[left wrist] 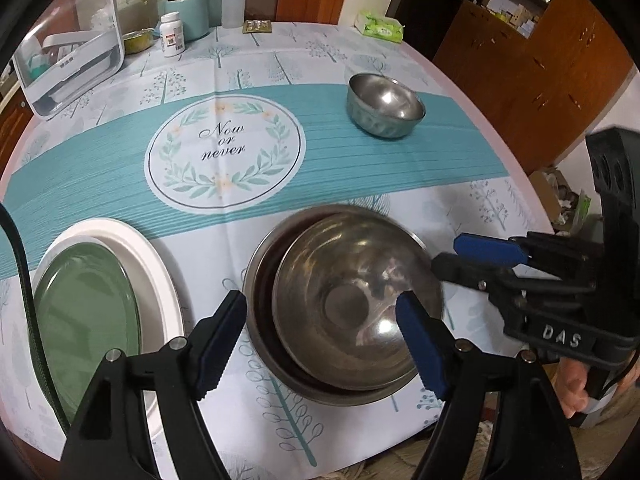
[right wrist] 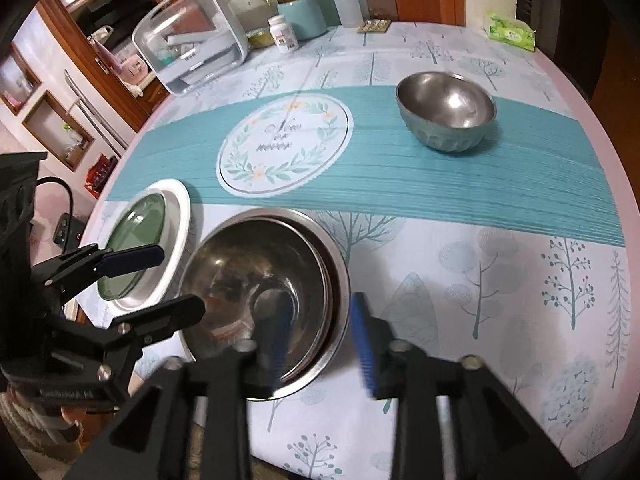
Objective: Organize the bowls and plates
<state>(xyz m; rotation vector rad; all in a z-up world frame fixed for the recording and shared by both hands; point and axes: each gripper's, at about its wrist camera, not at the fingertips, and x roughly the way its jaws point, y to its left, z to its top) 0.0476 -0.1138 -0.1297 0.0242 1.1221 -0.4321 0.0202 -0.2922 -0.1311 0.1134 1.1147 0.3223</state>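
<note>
A steel bowl [left wrist: 352,300] sits tilted inside a larger steel bowl [left wrist: 256,280] near the table's front edge; the pair also shows in the right wrist view [right wrist: 280,272]. My left gripper [left wrist: 320,344] is open, one finger on each side of the stack's near-left rim. My right gripper [right wrist: 320,344] is open, its jaws straddling the stack's right rim; it shows in the left wrist view [left wrist: 464,256]. A third steel bowl [left wrist: 384,106] [right wrist: 446,110] stands alone at the far right. A green plate [left wrist: 88,312] [right wrist: 136,236] lies on a white plate [left wrist: 152,264] [right wrist: 180,216] at left.
At the back stand a clear storage box [left wrist: 70,44], a white pill bottle [left wrist: 172,34], a teal pot [left wrist: 188,12], a squeeze bottle [left wrist: 232,0] and a tissue pack [left wrist: 380,26]. The round table's edge [left wrist: 500,140] curves close on the right.
</note>
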